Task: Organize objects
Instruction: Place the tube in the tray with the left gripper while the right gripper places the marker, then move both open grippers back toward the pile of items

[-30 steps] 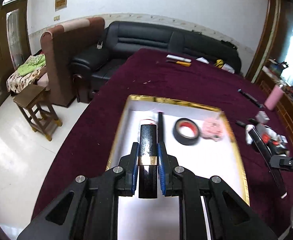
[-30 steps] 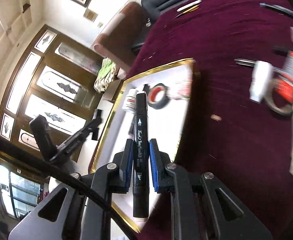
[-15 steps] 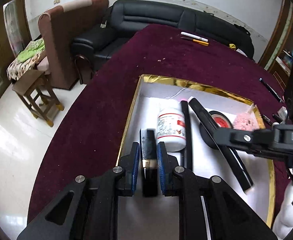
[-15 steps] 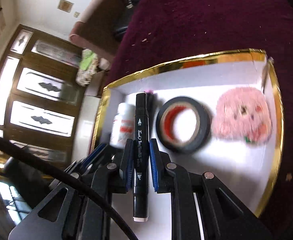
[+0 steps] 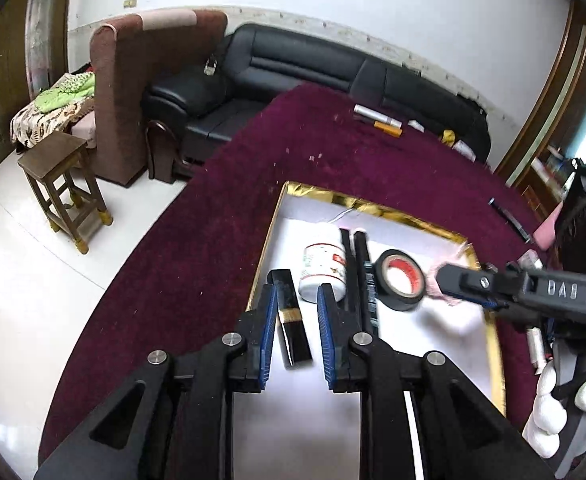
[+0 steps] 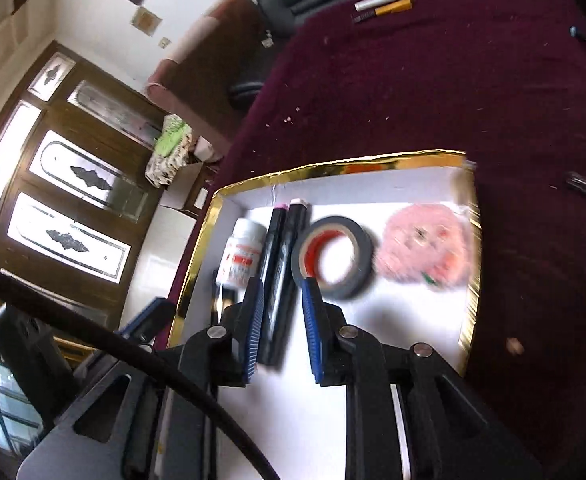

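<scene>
Both tongs are spreading. Left gripper (image 5: 293, 326), lower centre of its view, stands parted around a black tube with a gold band (image 5: 289, 322), whose pads no longer press it; the tube lies in the gold-rimmed tray (image 5: 373, 202) at its left edge. Right gripper (image 6: 281, 330) likewise parts around a black marker (image 6: 279, 276), which lies on the tray floor.

Handling, as judged: tube and marker are light, rigid and smooth, liable to roll; each is best pinched mid-barrel, across its width.

Tray count: one tube, two black markers side by side, one white bottle (image 5: 324, 270), one roll of black tape (image 5: 401, 280), one pink fluffy item (image 6: 427, 252), blurred.
</scene>
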A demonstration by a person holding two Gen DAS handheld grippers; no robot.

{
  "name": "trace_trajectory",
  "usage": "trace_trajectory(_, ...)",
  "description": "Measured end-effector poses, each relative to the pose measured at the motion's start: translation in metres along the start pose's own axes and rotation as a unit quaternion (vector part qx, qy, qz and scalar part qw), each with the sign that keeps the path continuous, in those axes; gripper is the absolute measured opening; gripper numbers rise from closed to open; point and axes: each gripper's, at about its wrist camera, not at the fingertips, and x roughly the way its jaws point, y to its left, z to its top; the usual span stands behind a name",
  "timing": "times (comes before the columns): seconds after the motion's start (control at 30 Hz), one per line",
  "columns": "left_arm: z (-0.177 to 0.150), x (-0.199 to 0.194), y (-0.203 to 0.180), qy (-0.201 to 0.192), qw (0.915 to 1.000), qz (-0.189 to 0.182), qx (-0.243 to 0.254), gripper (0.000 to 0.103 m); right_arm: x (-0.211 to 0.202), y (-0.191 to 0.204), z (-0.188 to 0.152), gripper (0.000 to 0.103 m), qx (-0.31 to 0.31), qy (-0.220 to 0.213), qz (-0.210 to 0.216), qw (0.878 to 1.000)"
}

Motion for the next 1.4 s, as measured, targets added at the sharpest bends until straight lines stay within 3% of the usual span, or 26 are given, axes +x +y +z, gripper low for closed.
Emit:
trace_trajectory(0.1, -0.008, -0.023, -0.008, -0.021, 0.9997, -0.014, -0.007, 0.032, -0.027, -0.004, -0.016, 0.024, -0.016, -0.027, 0.006, 0.999)
trace_trajectory(0.23, -0.02, -0.051, -0.034, -0.041, 0.9988, -0.028, 0.005, 0.041, -0.062, -0.009, -0.037, 0.026, -0.031, -0.063, 0.01, 0.997)
trace_trajectory(0.4, -0.031, -0.063, -0.069, -0.043, 0.9972, -0.06, 0.016, 0.041, -0.105, -0.015, -0.06, 0.033, -0.055, -0.102, 0.001, 0.993)
trace_trajectory(0.6, -0.04, -0.075, -0.12, -0.037, 0.9945, -0.085, 0.049, 0.041, -0.167, -0.045, -0.074, 0.033, -0.056, -0.151, -0.007, 0.987)
trace_trajectory(0.8, -0.048, -0.089, -0.159, -0.039, 0.9912, -0.093, 0.086, 0.041, -0.26, -0.066, -0.069, 0.033, -0.091, -0.217, -0.085, 0.968)
trace_trajectory(0.9, -0.052, -0.091, -0.17, -0.04, 0.9903, -0.097, 0.091, 0.047, -0.309, -0.074, -0.062, 0.042, -0.108, -0.254, -0.141, 0.951)
trace_trajectory(1.03, -0.057, -0.087, -0.174, -0.031, 0.9907, -0.101, 0.085, 0.048, -0.357, -0.078, -0.058, 0.042, -0.119, -0.296, -0.194, 0.928)
trace_trajectory(1.2, -0.06, -0.078, -0.175, -0.017, 0.9914, -0.101, 0.081, 0.048, -0.375, -0.082, -0.068, 0.057, -0.114, -0.327, -0.198, 0.917)
trace_trajectory(1.4, -0.068, -0.064, -0.17, 0.002, 0.9923, -0.106, 0.064, 0.048, -0.317, -0.095, -0.077, 0.057, -0.114, -0.265, -0.195, 0.937)
